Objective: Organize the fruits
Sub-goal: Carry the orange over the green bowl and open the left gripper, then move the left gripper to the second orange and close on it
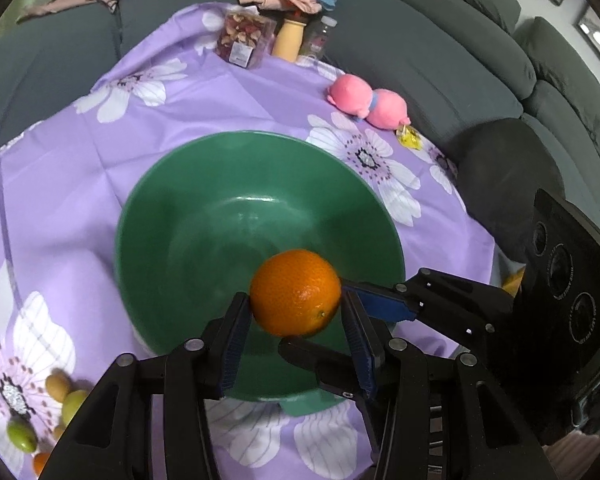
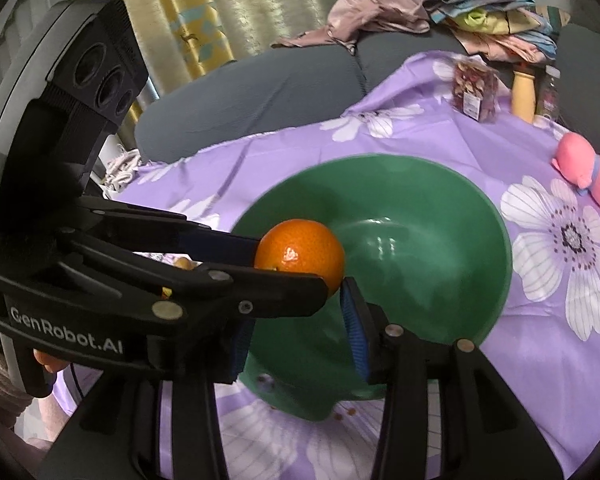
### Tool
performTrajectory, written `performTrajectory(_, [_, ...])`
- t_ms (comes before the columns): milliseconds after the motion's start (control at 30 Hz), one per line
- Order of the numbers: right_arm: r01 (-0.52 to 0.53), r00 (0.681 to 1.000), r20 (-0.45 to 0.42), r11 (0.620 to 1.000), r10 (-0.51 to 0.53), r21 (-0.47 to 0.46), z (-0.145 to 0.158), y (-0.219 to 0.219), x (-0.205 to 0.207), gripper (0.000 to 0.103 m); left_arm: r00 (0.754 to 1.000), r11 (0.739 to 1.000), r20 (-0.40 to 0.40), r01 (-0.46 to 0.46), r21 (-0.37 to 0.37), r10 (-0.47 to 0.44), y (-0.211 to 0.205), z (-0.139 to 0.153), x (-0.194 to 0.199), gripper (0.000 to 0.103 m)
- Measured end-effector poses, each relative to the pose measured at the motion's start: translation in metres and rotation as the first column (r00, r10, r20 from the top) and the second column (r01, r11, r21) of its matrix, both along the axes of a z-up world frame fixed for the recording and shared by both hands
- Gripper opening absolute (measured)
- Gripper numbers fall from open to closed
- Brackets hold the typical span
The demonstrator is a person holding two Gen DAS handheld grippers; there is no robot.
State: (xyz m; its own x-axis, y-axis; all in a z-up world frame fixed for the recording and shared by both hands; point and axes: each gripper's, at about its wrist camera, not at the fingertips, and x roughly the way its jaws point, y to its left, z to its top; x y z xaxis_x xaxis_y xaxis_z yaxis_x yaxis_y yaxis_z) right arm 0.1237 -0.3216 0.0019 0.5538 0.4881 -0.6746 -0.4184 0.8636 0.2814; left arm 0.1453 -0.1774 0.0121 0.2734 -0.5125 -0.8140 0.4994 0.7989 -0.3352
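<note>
An orange (image 1: 295, 293) hangs above the near part of an empty green bowl (image 1: 204, 216) on a purple flowered cloth. My left gripper (image 1: 296, 312) is shut on the orange, one blue pad on each side. My right gripper (image 1: 352, 320) reaches in from the right, its fingers around the same orange. In the right wrist view the orange (image 2: 300, 254) sits just ahead of my right gripper (image 2: 296, 320), whose fingers stand apart; the left gripper (image 2: 288, 264) crosses from the left over the bowl (image 2: 440, 280). Whether the right pads touch the orange is unclear.
Several small green and yellow fruits (image 1: 52, 408) and another orange (image 1: 41, 462) lie left of the bowl. A pink plush toy (image 1: 366, 102) lies beyond it. A snack packet (image 1: 242, 40), a yellow bottle (image 1: 288, 38) and a clear bottle stand at the far edge. A grey sofa (image 1: 440, 60) surrounds the table.
</note>
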Motion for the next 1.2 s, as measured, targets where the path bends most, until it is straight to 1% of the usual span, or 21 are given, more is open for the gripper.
performTrajectory(133, [0.022, 1.000, -0.007, 1.000, -0.022, 0.005, -0.003, -0.005, 0.000, 0.045, 1.000, 1.000, -0.007, -0.017, -0.009, 0.016, 0.001, 0.000, 0.001, 0.047])
performTrajectory(167, [0.027, 1.000, -0.004, 1.000, -0.027, 0.005, -0.002, -0.006, 0.000, 0.049, 1.000, 1.000, -0.002, -0.021, -0.004, 0.021, 0.001, 0.001, 0.001, 0.047])
performTrajectory(200, [0.033, 0.999, -0.003, 0.999, -0.033, 0.001, -0.002, -0.007, -0.001, 0.055, 1.000, 1.000, 0.003, -0.029, 0.004, 0.029, 0.003, 0.002, 0.000, 0.047])
performTrajectory(233, [0.039, 0.999, -0.001, 0.999, -0.039, -0.007, -0.002, -0.007, -0.002, 0.056, 0.999, 0.999, 0.005, -0.034, 0.003, 0.034, 0.004, 0.003, 0.000, 0.047])
performTrajectory(267, [0.047, 0.999, 0.002, 0.999, -0.047, -0.020, -0.001, -0.006, -0.004, 0.057, 0.999, 0.999, 0.006, -0.040, 0.000, 0.040, 0.006, 0.004, -0.001, 0.050])
performTrajectory(300, [0.050, 0.999, 0.004, 0.998, -0.050, -0.026, -0.002, -0.007, -0.005, 0.057, 0.999, 0.999, 0.008, -0.051, -0.003, 0.051, 0.010, 0.006, -0.002, 0.057])
performTrajectory(367, [0.055, 0.998, 0.002, 0.998, -0.055, -0.026, -0.001, -0.008, -0.009, 0.057, 0.997, 0.997, 0.017, -0.077, -0.007, 0.077, 0.019, 0.010, -0.006, 0.064])
performTrajectory(433, [0.060, 0.998, 0.005, 0.998, -0.060, -0.027, 0.000, -0.009, -0.012, 0.058, 0.994, 0.995, 0.030, -0.103, -0.005, 0.104, 0.029, 0.014, -0.010, 0.067])
performTrajectory(467, [0.065, 0.998, 0.009, 0.997, -0.065, -0.030, 0.002, -0.009, -0.015, 0.060, 0.992, 0.993, 0.035, -0.117, 0.001, 0.117, 0.035, 0.016, -0.012, 0.071])
performTrajectory(500, [0.071, 0.997, 0.014, 0.997, -0.070, -0.034, 0.003, -0.010, -0.016, 0.061, 0.990, 0.990, 0.044, -0.137, 0.012, 0.137, 0.041, 0.018, -0.014, 0.078])
performTrajectory(567, [0.077, 0.997, 0.024, 0.996, -0.076, -0.037, 0.007, -0.011, -0.022, 0.065, 0.982, 0.983, 0.060, -0.182, 0.030, 0.180, 0.056, 0.020, -0.019, 0.083])
performTrajectory(600, [0.078, 0.997, 0.026, 0.996, -0.077, -0.036, 0.008, -0.011, -0.023, 0.067, 0.979, 0.980, 0.062, -0.198, 0.034, 0.196, 0.061, 0.020, -0.020, 0.083])
performTrajectory(667, [0.071, 0.997, 0.033, 0.997, -0.070, -0.031, 0.012, -0.009, -0.029, 0.068, 0.967, 0.967, 0.061, -0.251, 0.048, 0.248, 0.080, 0.021, -0.025, 0.083])
performTrajectory(767, [0.051, 0.998, 0.042, 0.998, -0.050, -0.031, 0.016, -0.004, -0.035, 0.069, 0.942, 0.941, 0.057, -0.335, 0.056, 0.332, 0.112, 0.020, -0.034, 0.083])
performTrajectory(800, [0.043, 0.998, 0.044, 0.999, -0.042, -0.032, 0.017, -0.001, -0.037, 0.070, 0.927, 0.926, 0.052, -0.374, 0.053, 0.371, 0.126, 0.020, -0.038, 0.083])
performTrajectory(900, [0.009, 0.999, 0.046, 1.000, -0.008, -0.025, 0.020, 0.010, -0.043, 0.070, 0.896, 0.896, 0.045, -0.443, 0.022, 0.442, 0.154, 0.021, -0.051, 0.083])
performTrajectory(933, [-0.006, 0.999, 0.045, 1.000, 0.008, -0.024, 0.021, 0.015, -0.046, 0.070, 0.878, 0.878, 0.045, -0.478, 0.007, 0.477, 0.167, 0.021, -0.058, 0.083])
performTrajectory(1033, [-0.052, 0.998, 0.045, 0.998, 0.053, -0.024, 0.023, 0.030, -0.051, 0.070, 0.835, 0.835, 0.025, -0.549, -0.035, 0.549, 0.196, 0.018, -0.073, 0.084])
performTrajectory(1133, [-0.107, 0.993, 0.042, 0.994, 0.108, -0.018, 0.024, 0.046, -0.059, 0.071, 0.824, 0.822, 0.008, -0.565, -0.071, 0.567, 0.215, 0.013, -0.089, 0.086])
performTrajectory(1167, [-0.122, 0.992, 0.040, 0.992, 0.123, -0.016, 0.024, 0.051, -0.061, 0.071, 0.826, 0.824, 0.012, -0.562, -0.066, 0.564, 0.220, 0.010, -0.095, 0.094])
performTrajectory(1200, [-0.139, 0.990, 0.035, 0.990, 0.140, -0.015, 0.023, 0.057, -0.063, 0.071, 0.827, 0.826, 0.015, -0.560, -0.064, 0.562, 0.222, 0.009, -0.099, 0.099])
